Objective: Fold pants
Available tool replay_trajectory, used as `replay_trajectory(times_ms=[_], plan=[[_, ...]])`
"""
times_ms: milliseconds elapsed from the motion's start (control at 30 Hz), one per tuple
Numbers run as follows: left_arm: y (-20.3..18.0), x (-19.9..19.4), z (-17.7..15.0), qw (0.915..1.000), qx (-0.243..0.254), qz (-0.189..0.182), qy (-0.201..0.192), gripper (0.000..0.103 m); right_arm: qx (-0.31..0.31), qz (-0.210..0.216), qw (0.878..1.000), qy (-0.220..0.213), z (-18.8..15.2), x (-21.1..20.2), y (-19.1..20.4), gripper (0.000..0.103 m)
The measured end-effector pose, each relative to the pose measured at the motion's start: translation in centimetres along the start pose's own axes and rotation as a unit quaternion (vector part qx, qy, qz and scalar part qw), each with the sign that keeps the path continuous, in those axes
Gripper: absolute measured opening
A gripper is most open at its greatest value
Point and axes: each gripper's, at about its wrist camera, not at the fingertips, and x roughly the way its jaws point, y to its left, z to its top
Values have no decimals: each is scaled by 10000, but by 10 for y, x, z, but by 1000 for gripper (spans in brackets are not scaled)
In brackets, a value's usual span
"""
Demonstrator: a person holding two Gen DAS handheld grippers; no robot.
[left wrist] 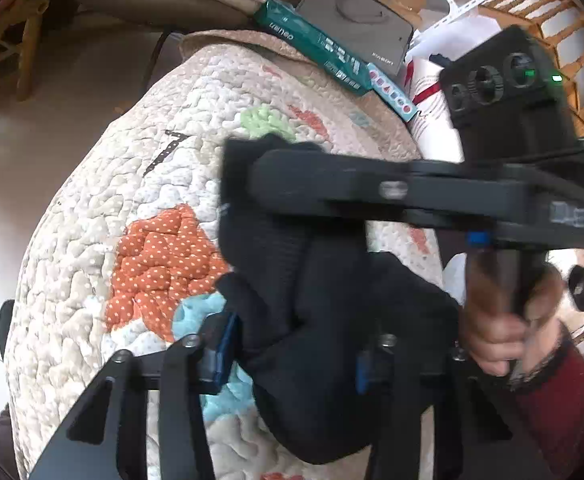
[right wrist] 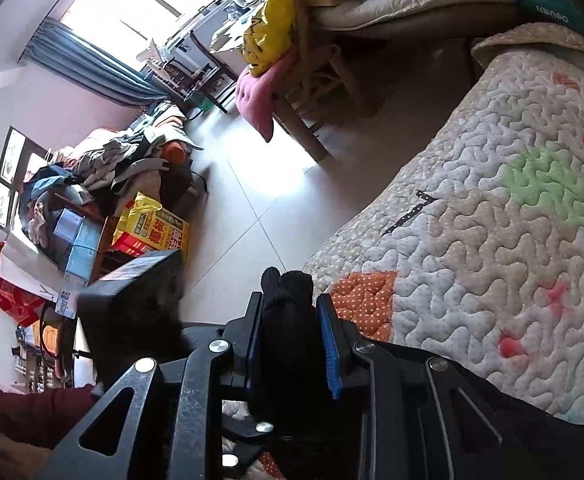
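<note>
A: Left wrist view: what is lying around, from the left?

B: The quilted mat (left wrist: 103, 216) is spreading under everything. The left gripper (left wrist: 292, 356) is closing its jaws on the black pants (left wrist: 292, 280), bunched above the mat. The right gripper (left wrist: 247, 184) is reaching across in front, with the hand (left wrist: 504, 316) on its handle.

A: And the right wrist view?

B: A clothes pile (right wrist: 103, 164) and yellow box (right wrist: 151, 236) are sitting on the floor at left. The right gripper's jaws are pinching a pants fold, mat alongside.

A quilted patchwork bedspread (left wrist: 103, 216) covers the bed, with a green box (left wrist: 312, 46) lying at its far edge.
</note>
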Motion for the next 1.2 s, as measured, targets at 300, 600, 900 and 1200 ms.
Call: replay_trajectory(times_ms=[300,600,900,1200], plan=[[-43,2,-9,9977,569,375,14,22,-78,-347,9994,31,-1,-4,5,28],[-113,35,-32,9955,875,325,134,22,120,-782,9965,-273,-40,-67,-8,28],[-158,76,-76,9895,1200,104,802,36,897,-1598,9828,-227,-117,-108,-74,35],[-124,3,-80,9934,1005,111,547,50,2125,-2779,9325,-900,-168,-172,-124,58]])
